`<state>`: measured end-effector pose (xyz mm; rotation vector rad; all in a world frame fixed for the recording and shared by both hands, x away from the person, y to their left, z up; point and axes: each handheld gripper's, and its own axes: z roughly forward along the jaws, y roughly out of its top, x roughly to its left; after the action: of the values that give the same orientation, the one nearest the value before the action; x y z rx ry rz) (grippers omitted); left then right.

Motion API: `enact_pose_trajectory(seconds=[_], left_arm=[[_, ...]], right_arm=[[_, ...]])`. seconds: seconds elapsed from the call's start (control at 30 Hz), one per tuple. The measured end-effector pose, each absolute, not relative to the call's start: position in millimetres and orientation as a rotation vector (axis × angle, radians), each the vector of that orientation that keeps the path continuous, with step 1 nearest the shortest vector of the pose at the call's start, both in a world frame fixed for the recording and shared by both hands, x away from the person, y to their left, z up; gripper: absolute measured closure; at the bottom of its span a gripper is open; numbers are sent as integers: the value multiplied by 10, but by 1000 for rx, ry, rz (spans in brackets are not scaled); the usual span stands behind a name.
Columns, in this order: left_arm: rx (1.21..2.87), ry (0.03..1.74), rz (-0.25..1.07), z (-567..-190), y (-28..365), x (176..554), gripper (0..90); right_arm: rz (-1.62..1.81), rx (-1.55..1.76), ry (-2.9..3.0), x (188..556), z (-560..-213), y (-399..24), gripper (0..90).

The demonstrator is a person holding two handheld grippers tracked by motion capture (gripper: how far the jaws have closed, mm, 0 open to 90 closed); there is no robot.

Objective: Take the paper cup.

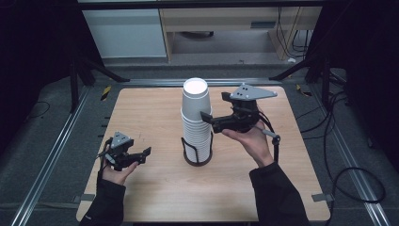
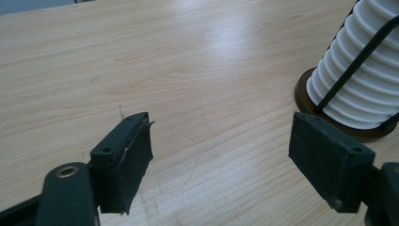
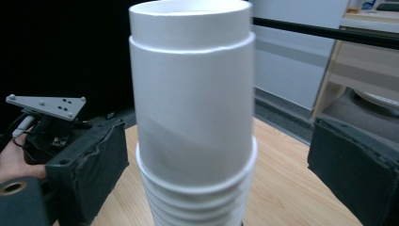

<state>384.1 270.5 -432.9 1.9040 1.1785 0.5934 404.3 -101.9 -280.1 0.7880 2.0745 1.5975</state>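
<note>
A tall stack of white paper cups [image 1: 195,117] stands in a black wire holder [image 1: 197,159] with a dark round base at the middle of the wooden table [image 1: 150,113]. My right gripper [image 1: 207,117] is raised at the stack's right side, level with its upper cups. In the right gripper view the right gripper [image 3: 219,174] straddles the top cup [image 3: 193,103] with its jaws open; the pads [image 3: 101,169] stand beside the cup with a gap on the far side. My left gripper [image 1: 146,153] rests low at the table's left, open. Nothing lies between its jaws, as the left gripper view [image 2: 219,155] shows.
The stack's ribbed rims and holder base [image 2: 306,94] lie to the right of the left gripper's jaws. Black frame legs [image 1: 75,75] and cables [image 1: 348,174] ring the table. A cupboard [image 1: 226,23] stands beyond the far edge.
</note>
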Motion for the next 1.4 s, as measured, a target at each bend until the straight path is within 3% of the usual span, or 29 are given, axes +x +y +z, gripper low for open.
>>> enact_pose_trajectory(seconds=[0.5, 0.7, 0.83, 1.4], left_arm=[[1904, 1171, 588, -4330, 2685, 3840, 211], [1904, 1167, 587, -4332, 2677, 3838, 211], [1911, 1166, 588, -4332, 2666, 3837, 211], [1920, 1167, 586, -4338, 2659, 3840, 209]], right_arm=[[1602, 790, 2105, 4301, -2914, -631, 46], [1599, 811, 2116, 4359, -2964, -586, 52], [1586, 787, 2114, 4343, -2969, -534, 112], [1601, 747, 2101, 4324, -2899, -555, 138]])
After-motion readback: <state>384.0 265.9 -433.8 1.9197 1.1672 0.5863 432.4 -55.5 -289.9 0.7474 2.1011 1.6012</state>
